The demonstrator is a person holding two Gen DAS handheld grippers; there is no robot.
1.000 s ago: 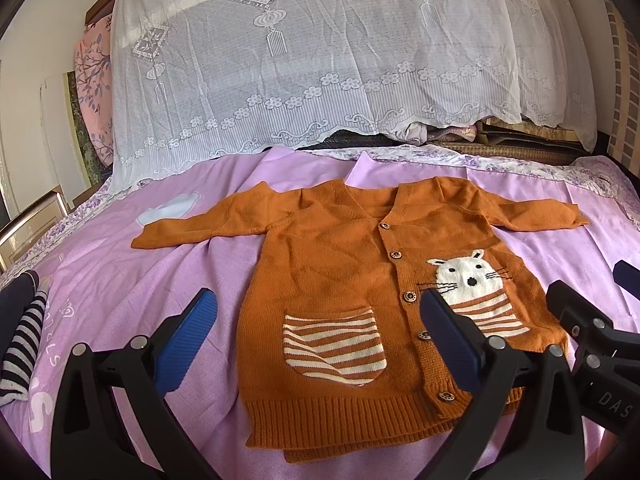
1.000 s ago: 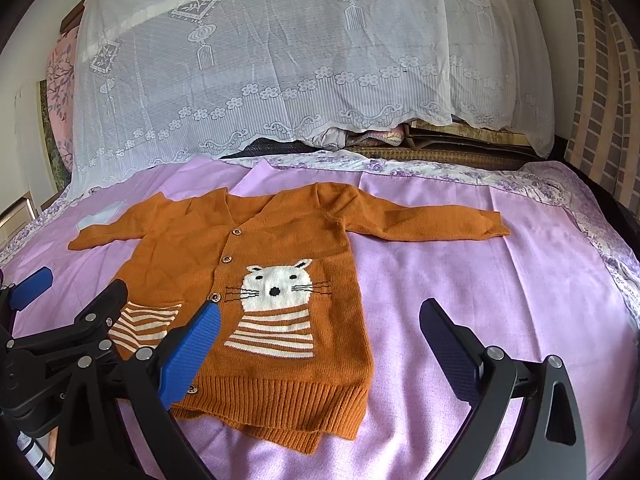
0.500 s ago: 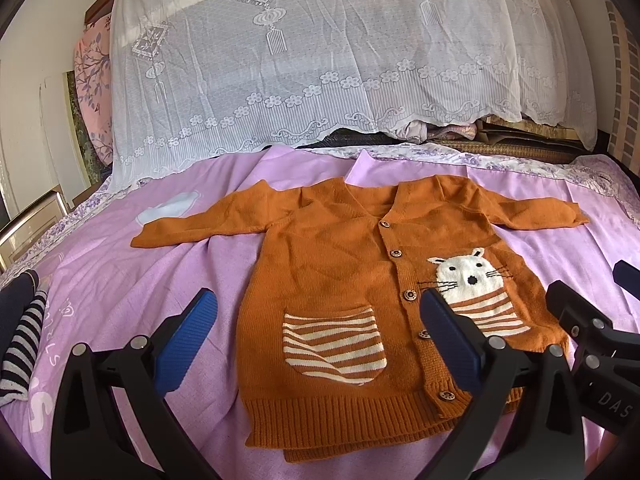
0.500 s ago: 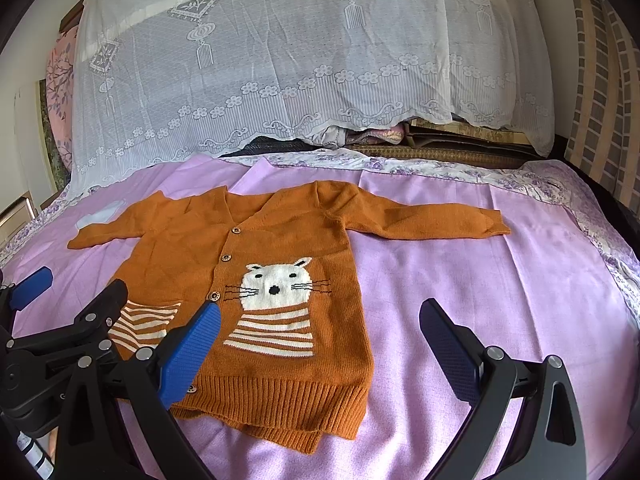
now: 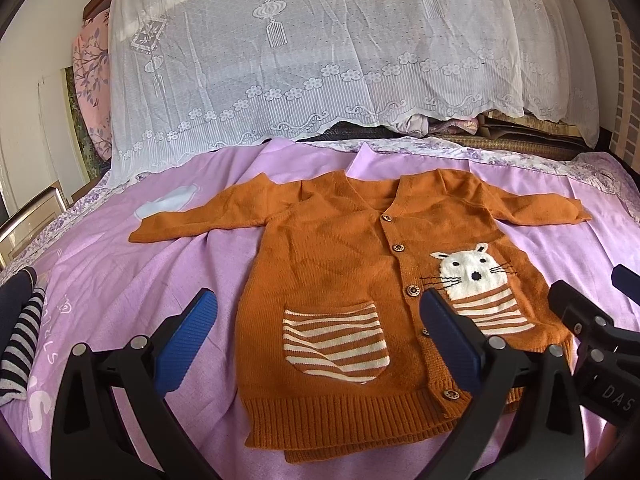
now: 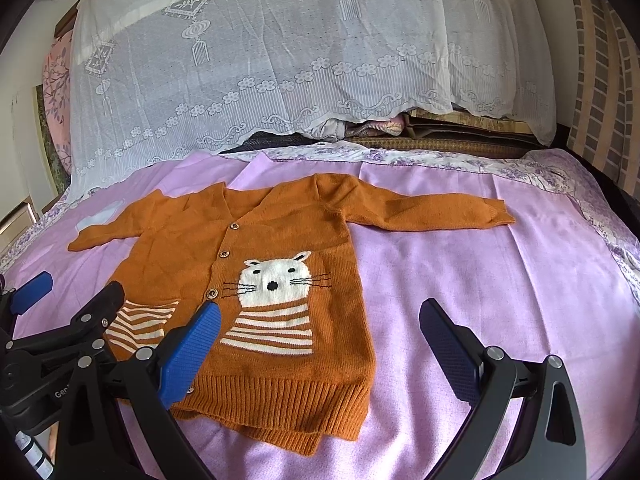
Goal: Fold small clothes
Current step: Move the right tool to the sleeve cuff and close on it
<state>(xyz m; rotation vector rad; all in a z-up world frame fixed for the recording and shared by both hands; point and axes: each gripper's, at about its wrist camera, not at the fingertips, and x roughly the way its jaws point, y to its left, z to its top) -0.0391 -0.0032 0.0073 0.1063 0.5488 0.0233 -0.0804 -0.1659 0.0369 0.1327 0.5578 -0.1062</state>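
A small orange knit cardigan (image 5: 332,264) lies flat and face up on the purple bedsheet (image 5: 120,280), sleeves spread to both sides. It has wooden buttons, a striped pocket and a white cat face; it also shows in the right wrist view (image 6: 256,264). My left gripper (image 5: 318,334) is open and empty, held above the hem near the striped pocket. My right gripper (image 6: 320,344) is open and empty, above the cardigan's lower right edge. Each gripper shows at the edge of the other's view.
A white lace cover (image 5: 320,60) drapes a pile at the head of the bed. A dark and striped garment (image 5: 16,320) lies at the left edge. A white patch (image 5: 168,204) lies near the left sleeve. Brick wall (image 6: 600,80) at right.
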